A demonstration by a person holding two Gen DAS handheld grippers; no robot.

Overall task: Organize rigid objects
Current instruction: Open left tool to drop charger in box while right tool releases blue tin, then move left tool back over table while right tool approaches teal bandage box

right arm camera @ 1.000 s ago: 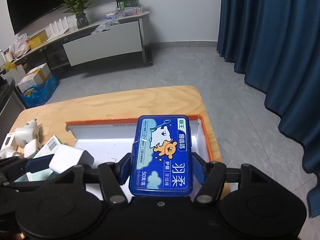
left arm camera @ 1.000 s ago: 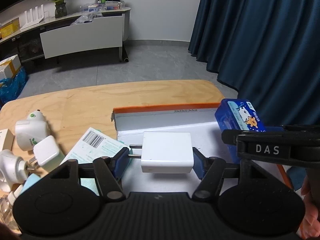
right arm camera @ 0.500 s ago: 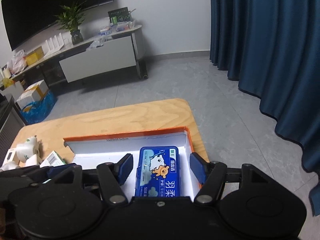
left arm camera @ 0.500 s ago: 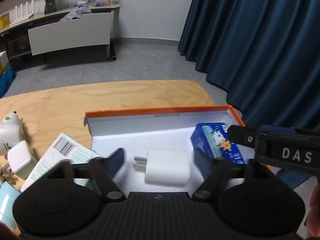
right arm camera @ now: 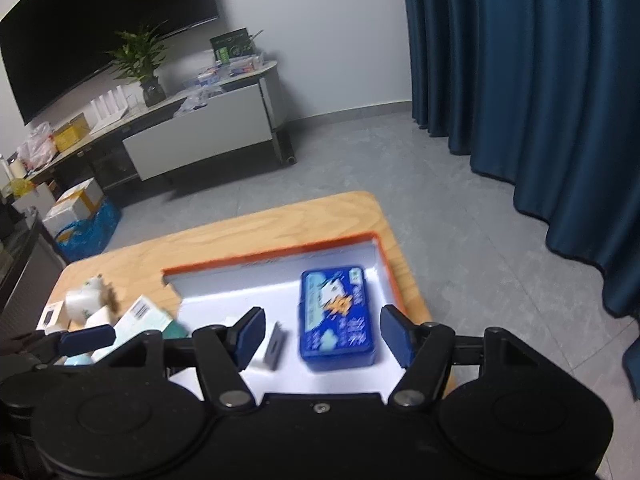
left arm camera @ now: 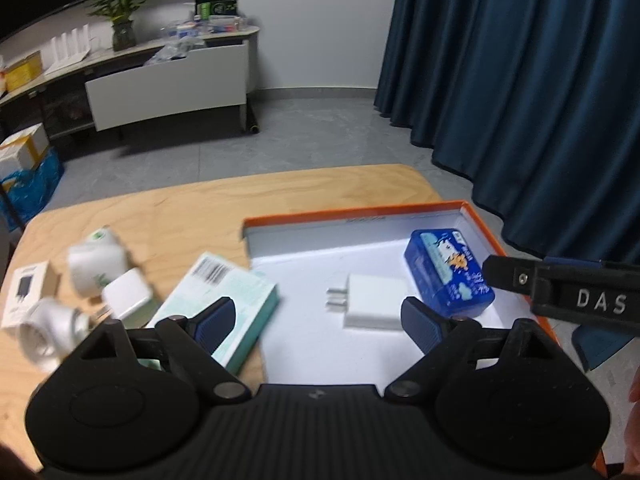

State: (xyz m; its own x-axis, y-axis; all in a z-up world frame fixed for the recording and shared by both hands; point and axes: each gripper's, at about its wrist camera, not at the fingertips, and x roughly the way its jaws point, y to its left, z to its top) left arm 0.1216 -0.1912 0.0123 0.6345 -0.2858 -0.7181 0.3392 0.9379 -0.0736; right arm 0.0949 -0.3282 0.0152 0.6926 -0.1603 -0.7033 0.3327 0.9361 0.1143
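An orange-rimmed white tray (left arm camera: 360,212) lies on the right part of the wooden table. Inside it lie a white plug charger (left arm camera: 374,300) and, to its right, a blue cartoon-printed box (left arm camera: 448,272). My left gripper (left arm camera: 318,322) hovers above the charger with its jaws opening, and the pads do not touch it. In the right wrist view my right gripper (right arm camera: 323,336) hangs over the blue box (right arm camera: 336,316), jaws opening, pads well clear of its sides. The charger (right arm camera: 274,344) shows just left of the box. A right gripper finger (left arm camera: 560,296) reaches in from the right edge.
Left of the tray a teal box with a barcode (left arm camera: 216,300) lies on the table (left arm camera: 192,216). Further left are white plug adapters (left arm camera: 96,268) and a small flat carton (left arm camera: 24,296). A dark blue curtain (left arm camera: 520,100) hangs beyond the table's right edge.
Both grippers have let go: the charger and the blue box now lie in the tray. Both have pulled back and risen, jaws spreading.
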